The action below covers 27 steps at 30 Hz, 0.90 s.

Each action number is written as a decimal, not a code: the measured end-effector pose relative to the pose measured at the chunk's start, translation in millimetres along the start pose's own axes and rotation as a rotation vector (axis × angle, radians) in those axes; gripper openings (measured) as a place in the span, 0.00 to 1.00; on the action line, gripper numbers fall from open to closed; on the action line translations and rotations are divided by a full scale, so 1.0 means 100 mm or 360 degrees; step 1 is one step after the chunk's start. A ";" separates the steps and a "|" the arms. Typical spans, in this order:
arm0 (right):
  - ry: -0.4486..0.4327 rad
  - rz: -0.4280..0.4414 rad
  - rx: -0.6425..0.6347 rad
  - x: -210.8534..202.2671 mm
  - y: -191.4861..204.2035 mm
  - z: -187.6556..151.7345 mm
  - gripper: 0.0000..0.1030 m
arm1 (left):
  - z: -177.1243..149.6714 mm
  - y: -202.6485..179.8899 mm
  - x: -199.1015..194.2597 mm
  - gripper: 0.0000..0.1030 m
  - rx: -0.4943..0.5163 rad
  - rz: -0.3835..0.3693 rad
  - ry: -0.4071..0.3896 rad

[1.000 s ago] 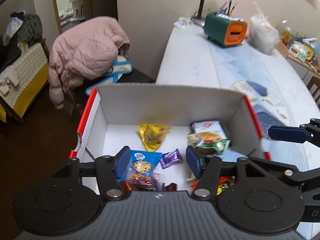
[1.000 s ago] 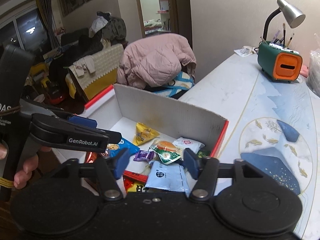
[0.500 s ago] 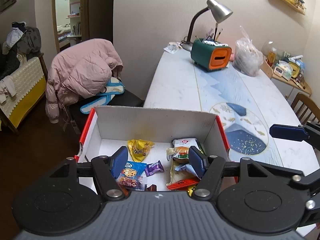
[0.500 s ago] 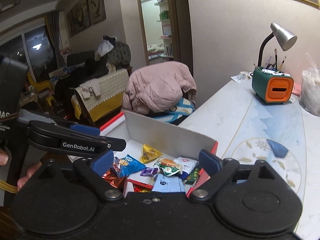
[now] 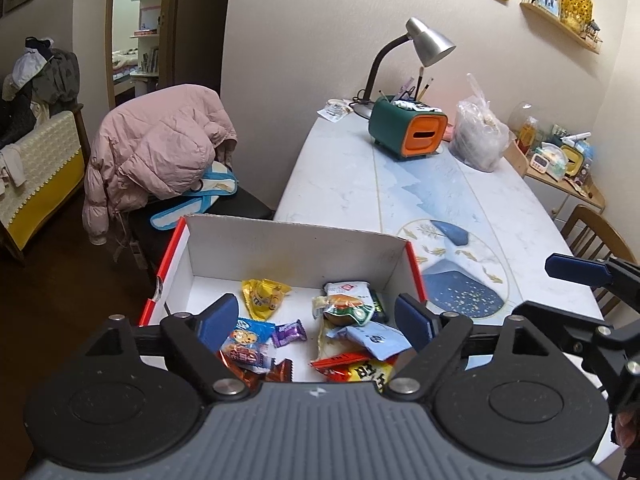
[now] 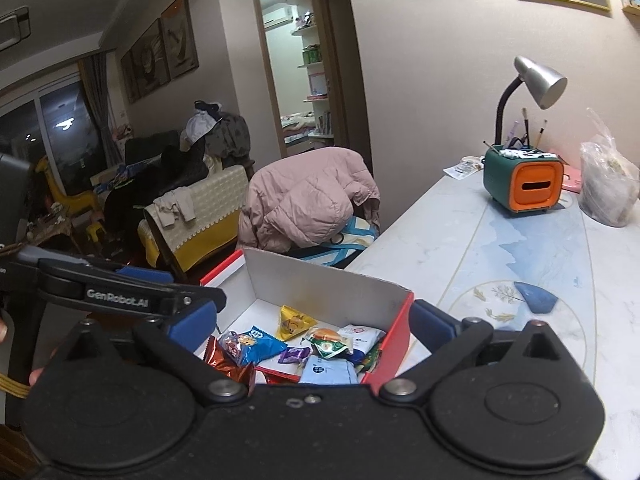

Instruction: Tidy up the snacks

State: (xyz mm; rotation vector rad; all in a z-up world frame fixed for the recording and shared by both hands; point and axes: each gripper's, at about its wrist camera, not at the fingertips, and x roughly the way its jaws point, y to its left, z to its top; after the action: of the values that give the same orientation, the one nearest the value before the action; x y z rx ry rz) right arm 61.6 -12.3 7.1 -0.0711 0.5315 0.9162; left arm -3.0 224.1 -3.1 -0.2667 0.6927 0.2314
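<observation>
Both grippers hang above the near end of the box [image 5: 288,248], a white-lined cardboard box with red outer edges that sits at the corner of the table [image 5: 352,176]. Left gripper [image 5: 316,322]: jaws have just been opening and now stand wide, nothing between the pads. Right gripper [image 6: 316,326]: the same, jaws just spread to full width and empty. The snacks all lie loose on the box floor — a yellow packet [image 5: 264,294] near the back wall, a burger-print packet [image 5: 346,308] to its right, a blue cookie packet [image 5: 246,330], a small purple candy [image 5: 289,333], a pale blue sachet [image 5: 374,340], and red and orange wrappers nearest the camera. No snacks show on the table outside the box, so the sorting looks close to done or done. Risks as I judge them: the box sits at the table edge beside a chair, so a bump from either wide-open gripper could push it off; the foil wrappers overlap, so a grab at one could pinch two or let one slide free.
</observation>
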 end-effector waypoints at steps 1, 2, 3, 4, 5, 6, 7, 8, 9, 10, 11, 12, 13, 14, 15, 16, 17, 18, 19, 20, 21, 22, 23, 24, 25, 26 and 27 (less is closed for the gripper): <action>-0.0003 -0.0005 0.0012 -0.01 0.00 0.00 1.00 | -0.01 -0.01 -0.01 0.84 -0.0001 -0.0006 -0.0002; -0.0007 -0.0010 0.0024 -0.02 -0.01 -0.01 1.00 | -0.01 -0.02 -0.03 0.84 -0.0001 -0.0009 -0.0002; -0.0009 -0.0016 0.0035 -0.02 -0.01 -0.02 1.00 | -0.02 -0.03 -0.04 0.84 -0.0003 -0.0013 -0.0001; -0.0009 -0.0020 0.0044 -0.02 -0.01 -0.03 1.00 | -0.03 -0.03 -0.05 0.84 -0.0007 -0.0016 0.0000; -0.0009 -0.0022 0.0052 -0.03 -0.01 -0.03 1.00 | -0.04 -0.04 -0.06 0.84 -0.0011 -0.0016 -0.0001; -0.0009 -0.0025 0.0060 -0.04 0.00 -0.04 1.00 | -0.04 -0.05 -0.07 0.84 -0.0011 -0.0013 -0.0005; -0.0008 -0.0028 0.0069 -0.05 0.00 -0.05 1.00 | -0.05 -0.06 -0.08 0.84 -0.0006 -0.0006 -0.0009; -0.0006 -0.0030 0.0077 -0.06 0.01 -0.07 1.00 | -0.06 -0.07 -0.09 0.84 0.0000 0.0002 -0.0013; -0.0001 -0.0036 0.0085 -0.06 0.01 -0.08 1.00 | -0.06 -0.08 -0.11 0.84 0.0005 0.0007 -0.0015; 0.0004 -0.0044 0.0093 -0.07 0.02 -0.09 1.00 | -0.07 -0.08 -0.12 0.84 0.0010 0.0010 -0.0014; 0.0008 -0.0050 0.0098 -0.07 0.03 -0.11 1.00 | -0.08 -0.08 -0.12 0.84 0.0013 0.0015 -0.0011; 0.0009 -0.0058 0.0098 -0.08 0.04 -0.13 1.00 | -0.09 -0.09 -0.13 0.84 0.0015 0.0022 -0.0009; 0.0005 -0.0071 0.0098 -0.09 0.05 -0.14 1.00 | -0.10 -0.09 -0.14 0.84 0.0019 0.0028 -0.0009; -0.0001 -0.0085 0.0098 -0.10 0.06 -0.16 1.00 | -0.10 -0.09 -0.15 0.84 0.0022 0.0033 -0.0011; -0.0007 -0.0096 0.0099 -0.11 0.07 -0.17 1.00 | -0.10 -0.09 -0.16 0.84 0.0026 0.0038 -0.0015; -0.0010 -0.0105 0.0102 -0.11 0.08 -0.18 1.00 | -0.11 -0.10 -0.17 0.84 0.0031 0.0045 -0.0018; -0.0012 -0.0113 0.0105 -0.12 0.08 -0.20 1.00 | -0.11 -0.10 -0.18 0.84 0.0035 0.0052 -0.0023; -0.0014 -0.0123 0.0109 -0.12 0.09 -0.21 1.00 | -0.12 -0.11 -0.19 0.84 0.0040 0.0055 -0.0027; -0.0010 -0.0131 0.0114 -0.12 0.09 -0.22 1.00 | -0.12 -0.11 -0.20 0.84 0.0044 0.0057 -0.0029; -0.0007 -0.0137 0.0118 -0.12 0.10 -0.23 1.00 | -0.13 -0.12 -0.20 0.84 0.0047 0.0058 -0.0029; -0.0006 -0.0144 0.0122 -0.12 0.10 -0.24 1.00 | -0.13 -0.12 -0.20 0.84 0.0044 0.0059 -0.0029; -0.0008 -0.0151 0.0122 -0.13 0.10 -0.24 1.00 | -0.13 -0.12 -0.20 0.84 0.0043 0.0058 -0.0029; -0.0012 -0.0156 0.0121 -0.14 0.11 -0.25 1.00 | -0.13 -0.12 -0.20 0.84 0.0043 0.0057 -0.0029; -0.0015 -0.0159 0.0119 -0.15 0.12 -0.25 1.00 | -0.13 -0.12 -0.20 0.84 0.0044 0.0057 -0.0027; -0.0019 -0.0159 0.0119 -0.16 0.13 -0.26 1.00 | -0.13 -0.12 -0.20 0.84 0.0041 0.0056 -0.0024; -0.0023 -0.0159 0.0120 -0.17 0.13 -0.26 1.00 | -0.13 -0.12 -0.21 0.84 0.0038 0.0054 -0.0019; -0.0023 -0.0157 0.0122 -0.18 0.13 -0.27 1.00 | -0.14 -0.12 -0.21 0.84 0.0036 0.0052 -0.0015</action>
State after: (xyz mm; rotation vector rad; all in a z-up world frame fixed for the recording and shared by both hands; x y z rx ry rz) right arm 31.9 -24.7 -5.5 -0.0210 0.5447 0.7991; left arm -22.9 205.7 2.3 -0.2327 0.6902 0.2556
